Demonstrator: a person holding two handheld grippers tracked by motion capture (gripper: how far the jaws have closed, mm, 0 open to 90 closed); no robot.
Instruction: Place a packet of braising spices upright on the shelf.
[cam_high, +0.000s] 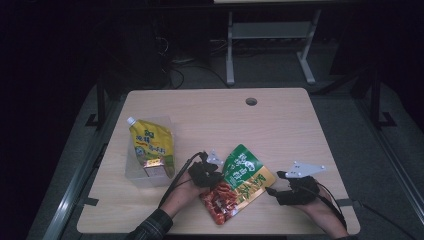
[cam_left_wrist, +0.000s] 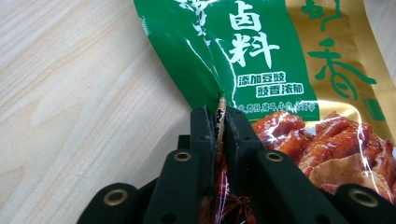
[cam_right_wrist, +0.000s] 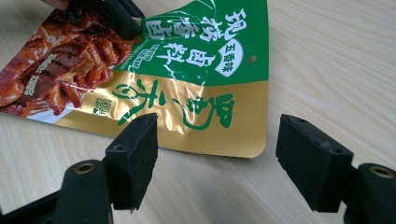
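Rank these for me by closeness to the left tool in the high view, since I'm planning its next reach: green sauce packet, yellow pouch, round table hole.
1. Green sauce packet: pinched in the left tool, right beside it.
2. Yellow pouch: in the clear bin, to the left.
3. Round table hole: near the far edge.

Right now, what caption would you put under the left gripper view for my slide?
Left gripper pinching the edge of the green and gold snack pouch on the wooden table.
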